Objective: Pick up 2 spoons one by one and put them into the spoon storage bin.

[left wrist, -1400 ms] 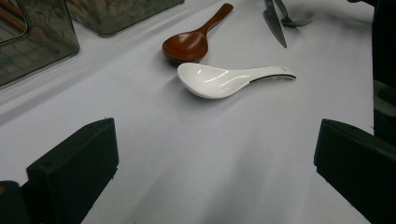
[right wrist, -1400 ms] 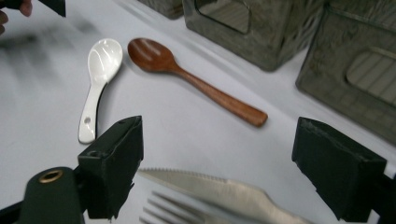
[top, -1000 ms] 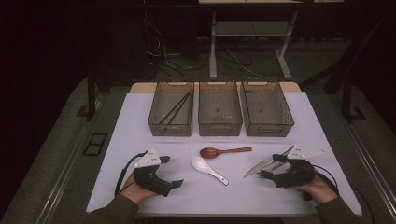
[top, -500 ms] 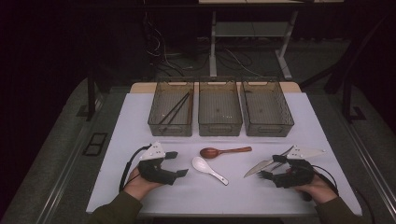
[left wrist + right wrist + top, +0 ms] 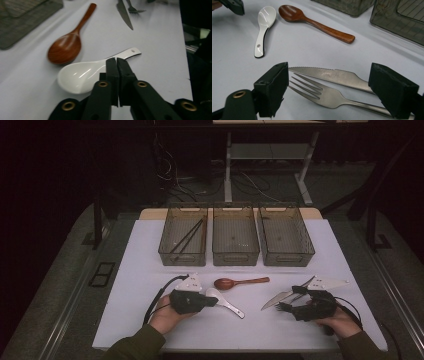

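Nearest the person's edge of the white table point(image 5: 150, 260), the left gripper point(image 5: 212, 301) had just been closing — its jaws stood clenched together over the handle of the white ceramic spoon point(image 5: 82, 75), which lay flat beside the wooden spoon point(image 5: 67, 45). Whether any of that handle was truly pinched could not be told, for the jaws hid the spot where they met it. Off to the right, the right gripper point(image 5: 328, 90) rested with its jaws spread wide to either side of a steel fork point(image 5: 322, 93) and a serrated knife point(image 5: 332, 76), pressing on neither. The step looked like the pick-up of the white spoon; the next move probably called for checking the grip, then lifting it toward one of three mesh bins point(image 5: 235, 235) farther back — the left bin point(image 5: 184, 237) already held what looked like dark chopsticks point(image 5: 187, 237), hard to make out in the dim light
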The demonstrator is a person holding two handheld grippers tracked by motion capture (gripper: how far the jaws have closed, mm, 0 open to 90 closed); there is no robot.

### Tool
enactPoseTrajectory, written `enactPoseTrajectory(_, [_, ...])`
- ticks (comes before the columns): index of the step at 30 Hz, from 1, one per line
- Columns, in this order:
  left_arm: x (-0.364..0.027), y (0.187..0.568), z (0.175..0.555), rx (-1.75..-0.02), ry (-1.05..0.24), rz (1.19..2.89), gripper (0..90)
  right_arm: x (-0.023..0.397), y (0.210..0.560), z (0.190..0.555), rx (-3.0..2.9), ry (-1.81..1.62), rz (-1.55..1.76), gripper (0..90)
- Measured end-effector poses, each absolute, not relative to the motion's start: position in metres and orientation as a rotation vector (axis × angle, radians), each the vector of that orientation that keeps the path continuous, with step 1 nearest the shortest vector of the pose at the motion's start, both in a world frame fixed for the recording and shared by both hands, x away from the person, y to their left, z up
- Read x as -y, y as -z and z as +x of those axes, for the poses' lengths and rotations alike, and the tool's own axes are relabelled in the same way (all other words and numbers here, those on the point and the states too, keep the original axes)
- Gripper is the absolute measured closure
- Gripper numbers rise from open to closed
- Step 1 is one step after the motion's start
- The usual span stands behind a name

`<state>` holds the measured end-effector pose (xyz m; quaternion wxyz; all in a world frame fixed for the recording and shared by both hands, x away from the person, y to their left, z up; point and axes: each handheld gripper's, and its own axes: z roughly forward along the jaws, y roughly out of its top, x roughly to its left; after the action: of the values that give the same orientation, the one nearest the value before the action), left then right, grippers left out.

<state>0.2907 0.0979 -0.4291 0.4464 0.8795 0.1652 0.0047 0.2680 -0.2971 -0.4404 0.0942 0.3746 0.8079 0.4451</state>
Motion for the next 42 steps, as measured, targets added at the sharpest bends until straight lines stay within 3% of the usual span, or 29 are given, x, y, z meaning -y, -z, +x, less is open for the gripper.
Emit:
enactPoseTrajectory(16, [-0.043,0.447,0.288,-0.280,0.045,2.304,88.9,0.297,0.441,0.268,-2.401,-1.317,1.103,16.2])
enactPoseTrajectory(42, [-0.013,0.449,0.301,-0.296,-0.001,2.306,88.8,0.297,0.442,0.267,-2.412,-1.317,1.088,16.2])
